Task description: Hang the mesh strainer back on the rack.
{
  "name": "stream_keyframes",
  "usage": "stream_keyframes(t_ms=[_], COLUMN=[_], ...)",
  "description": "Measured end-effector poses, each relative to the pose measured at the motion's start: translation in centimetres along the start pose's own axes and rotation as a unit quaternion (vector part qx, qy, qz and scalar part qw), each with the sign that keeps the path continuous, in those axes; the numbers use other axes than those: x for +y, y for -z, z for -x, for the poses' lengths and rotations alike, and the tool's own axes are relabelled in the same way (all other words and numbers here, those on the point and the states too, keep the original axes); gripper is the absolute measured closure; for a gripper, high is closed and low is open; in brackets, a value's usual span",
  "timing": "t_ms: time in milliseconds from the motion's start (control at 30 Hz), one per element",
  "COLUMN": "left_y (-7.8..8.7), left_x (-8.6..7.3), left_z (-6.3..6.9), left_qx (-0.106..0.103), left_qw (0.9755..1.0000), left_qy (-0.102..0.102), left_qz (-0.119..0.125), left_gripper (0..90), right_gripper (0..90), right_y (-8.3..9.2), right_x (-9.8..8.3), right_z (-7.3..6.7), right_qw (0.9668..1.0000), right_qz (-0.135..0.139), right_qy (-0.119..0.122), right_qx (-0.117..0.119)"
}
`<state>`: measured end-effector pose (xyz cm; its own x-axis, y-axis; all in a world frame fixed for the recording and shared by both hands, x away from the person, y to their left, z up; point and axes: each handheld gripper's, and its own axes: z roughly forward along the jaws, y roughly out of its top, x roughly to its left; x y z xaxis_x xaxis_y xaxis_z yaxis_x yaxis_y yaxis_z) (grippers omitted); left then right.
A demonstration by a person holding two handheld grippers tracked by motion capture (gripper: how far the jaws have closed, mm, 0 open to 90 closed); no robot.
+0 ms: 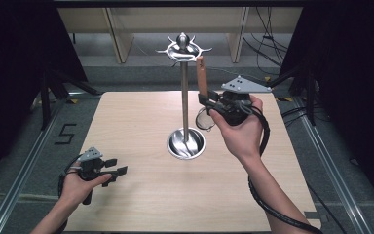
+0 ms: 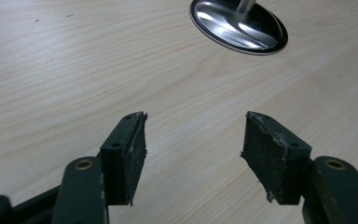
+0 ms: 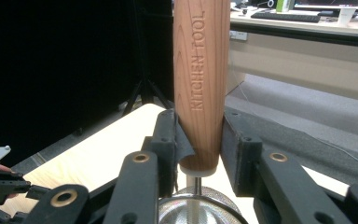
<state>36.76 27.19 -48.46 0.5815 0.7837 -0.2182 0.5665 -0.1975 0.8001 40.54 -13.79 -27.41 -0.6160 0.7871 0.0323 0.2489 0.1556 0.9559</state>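
Observation:
A tall metal utensil stand (image 1: 185,97) rises from a round shiny base (image 1: 186,144) at the table's middle, with a ring of hooks (image 1: 183,47) on top. My right gripper (image 1: 207,97) is shut on the lower end of a wooden handle (image 1: 202,75), held upright just right of the pole and below the hooks. The handle (image 3: 200,84) reads "KITCHEN TOOL" between the right gripper's (image 3: 199,144) jaws, and a round wire mesh head (image 3: 200,205) hangs under it. My left gripper (image 1: 117,168) rests open near the table's front left, its jaws (image 2: 193,149) apart over bare wood, the base (image 2: 240,25) ahead.
The light wooden table (image 1: 141,204) has dark curtains at both sides and pale furniture behind it. Cables run on the floor at the back right. The left gripper (image 3: 0,186) appears far off at the lower left of the right gripper view.

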Motion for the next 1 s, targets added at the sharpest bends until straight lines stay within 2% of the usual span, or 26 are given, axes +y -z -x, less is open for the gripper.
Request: stream_keyframes(t_ms=[67, 100, 367, 467, 600, 667, 800, 833, 900, 1000], left_y=[0.0, 0.0, 0.0, 0.0, 0.0, 0.0, 0.0, 0.0, 0.0, 0.0], left_x=[0.0, 0.0, 0.0, 0.0, 0.0, 0.0, 0.0, 0.0, 0.0, 0.0], left_z=[0.0, 0.0, 0.0, 0.0, 0.0, 0.0, 0.1, 0.1, 0.1, 0.1], left_qx=[0.0, -0.001, 0.0, -0.001, -0.001, -0.002, -0.002, -0.003, -0.004, -0.004], left_qw=[1.0, 1.0, 1.0, 1.0, 1.0, 1.0, 1.0, 1.0, 1.0, 1.0], left_qy=[0.0, 0.0, -0.002, -0.002, -0.002, -0.002, -0.002, 0.0, 0.001, 0.001], left_qz=[0.0, 0.001, -0.001, -0.001, -0.001, 0.0, 0.002, 0.004, 0.003, 0.004], left_gripper=[38.3, 38.3, 38.3, 38.3, 38.3, 38.3, 38.3, 38.3, 38.3, 38.3], right_gripper=[69.4, 69.4, 69.4, 69.4, 69.3, 69.3, 69.2, 69.2, 69.1, 69.0], right_y=[-0.2, -0.2, -0.5, -0.6, -0.9, -1.0, -1.3, -1.3, -1.5, -1.6], right_x=[0.0, 0.0, 0.0, 0.0, 0.0, 0.0, -0.1, -0.1, -0.2, -0.2], right_z=[0.0, -0.1, 0.0, -0.1, 0.0, -0.2, -0.2, -0.3, -0.3, -0.5], right_qw=[1.0, 1.0, 1.0, 0.9999, 1.0, 0.9999, 0.9999, 0.9998, 0.9999, 0.9997], right_qz=[0.003, -0.001, 0.001, -0.005, 0.002, -0.002, 0.001, -0.005, 0.002, -0.005], right_qy=[0.003, -0.005, -0.001, -0.011, -0.001, -0.014, -0.01, -0.019, -0.011, -0.024], right_qx=[0.002, 0.003, 0.0, 0.001, -0.001, 0.003, -0.002, 0.0, -0.001, -0.002])
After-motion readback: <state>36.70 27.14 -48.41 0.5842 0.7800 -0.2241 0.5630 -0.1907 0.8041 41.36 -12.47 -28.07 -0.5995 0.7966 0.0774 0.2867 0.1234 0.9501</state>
